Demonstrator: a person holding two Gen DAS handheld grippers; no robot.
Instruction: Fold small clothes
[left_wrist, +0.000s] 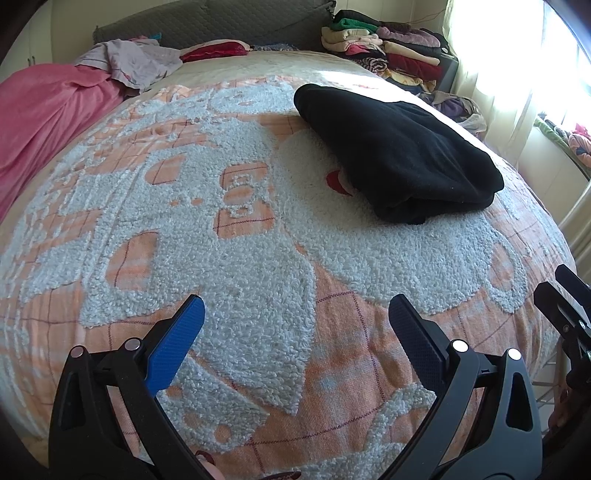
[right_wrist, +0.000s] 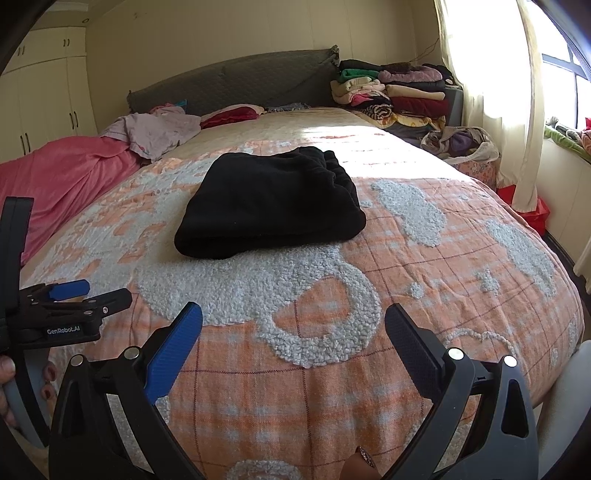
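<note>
Bedspread (right_wrist: 424, 280) bears folded black garment (right_wrist: 269, 203) — beyond spread fingers (right_wrist: 173, 350)

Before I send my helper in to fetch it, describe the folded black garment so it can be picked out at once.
Start at the bed with the orange checked bedspread carrying fluffy white patches. The folded black garment lies alone in its middle, ahead of both open tools. It is the only plain black, neatly folded piece lying on the spread; the pink blanket sits crumpled at the left, and the colourful clothes stack stands by the headboard.

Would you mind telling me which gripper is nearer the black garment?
Right, slightly. The right gripper faces the black garment almost head-on; the left gripper sits off to its left. Both are open and short of it.
</note>
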